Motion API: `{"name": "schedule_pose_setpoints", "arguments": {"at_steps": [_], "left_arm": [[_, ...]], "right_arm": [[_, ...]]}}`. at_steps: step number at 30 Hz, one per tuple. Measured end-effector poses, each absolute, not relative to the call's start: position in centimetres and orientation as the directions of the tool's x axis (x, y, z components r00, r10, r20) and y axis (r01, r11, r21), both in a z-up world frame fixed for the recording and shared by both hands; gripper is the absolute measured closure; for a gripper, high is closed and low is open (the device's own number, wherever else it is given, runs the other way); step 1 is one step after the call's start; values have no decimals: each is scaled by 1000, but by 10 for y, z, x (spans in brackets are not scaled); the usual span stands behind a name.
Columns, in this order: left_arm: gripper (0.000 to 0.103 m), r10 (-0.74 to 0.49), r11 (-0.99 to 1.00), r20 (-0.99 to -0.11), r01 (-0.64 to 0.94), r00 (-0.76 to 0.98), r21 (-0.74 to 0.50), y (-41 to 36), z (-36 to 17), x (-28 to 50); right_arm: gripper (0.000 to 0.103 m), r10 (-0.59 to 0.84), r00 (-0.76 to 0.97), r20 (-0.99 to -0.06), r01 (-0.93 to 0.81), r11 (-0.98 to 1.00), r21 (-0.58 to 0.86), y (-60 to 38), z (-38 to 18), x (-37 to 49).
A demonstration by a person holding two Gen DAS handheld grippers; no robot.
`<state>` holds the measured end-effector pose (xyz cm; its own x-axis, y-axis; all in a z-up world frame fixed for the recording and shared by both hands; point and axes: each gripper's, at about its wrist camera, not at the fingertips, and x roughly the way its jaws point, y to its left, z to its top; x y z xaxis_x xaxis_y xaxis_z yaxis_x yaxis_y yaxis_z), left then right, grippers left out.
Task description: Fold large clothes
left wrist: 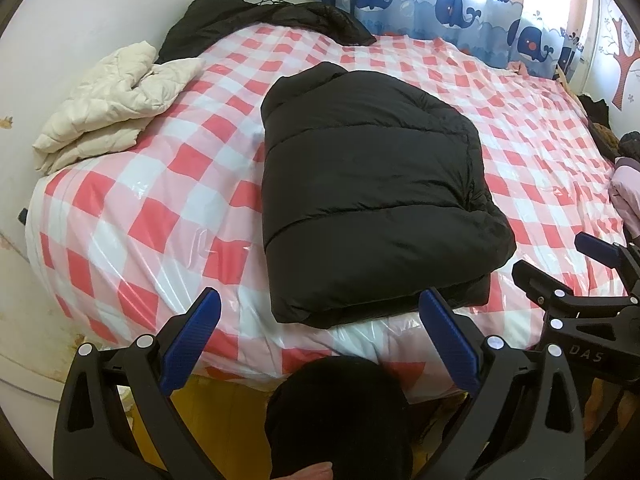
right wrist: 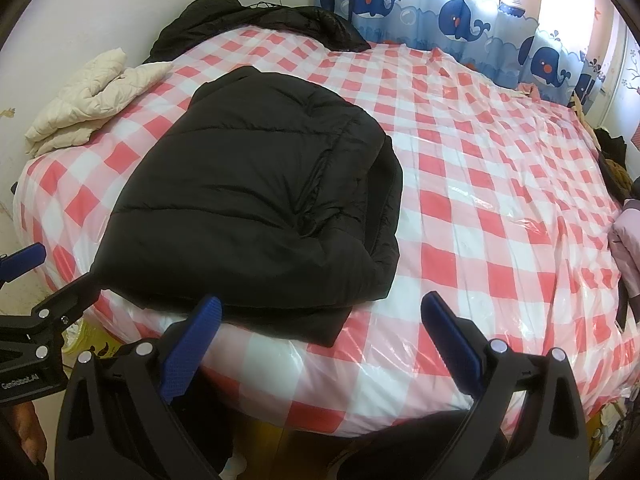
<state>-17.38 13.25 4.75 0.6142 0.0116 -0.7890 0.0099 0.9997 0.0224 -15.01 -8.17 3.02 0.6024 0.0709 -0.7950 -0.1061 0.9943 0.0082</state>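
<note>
A black puffer jacket (left wrist: 368, 192) lies folded into a thick rectangle on the red-and-white checked bed (left wrist: 132, 216), near its front edge. My left gripper (left wrist: 320, 308) hovers open just in front of the jacket's near edge, holding nothing. The right gripper (left wrist: 560, 264) shows at the right of the left wrist view, off the jacket's right corner. In the right wrist view the folded jacket (right wrist: 256, 208) sits left of centre on the bed (right wrist: 500, 208). There my right gripper (right wrist: 322, 312) is open and empty above the bed's front edge, and the left gripper (right wrist: 44, 276) shows at the left margin.
A cream quilted garment (left wrist: 108, 100) lies folded at the bed's far left corner. A black coat (left wrist: 264, 20) is heaped at the back by the wall. Pink and dark clothes (left wrist: 624, 184) pile at the right edge. Whale-print curtains (right wrist: 460, 12) hang behind.
</note>
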Motion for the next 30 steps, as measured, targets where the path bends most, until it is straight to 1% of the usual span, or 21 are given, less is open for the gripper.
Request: {"name": "schedule_pose_setpoints", "arguments": {"at_steps": [30], "left_arm": [[8, 10, 1000, -793, 7, 609, 18, 138, 43, -168]], "right_arm": [[7, 74, 598, -798, -111, 994, 9, -81, 29, -154]]}}
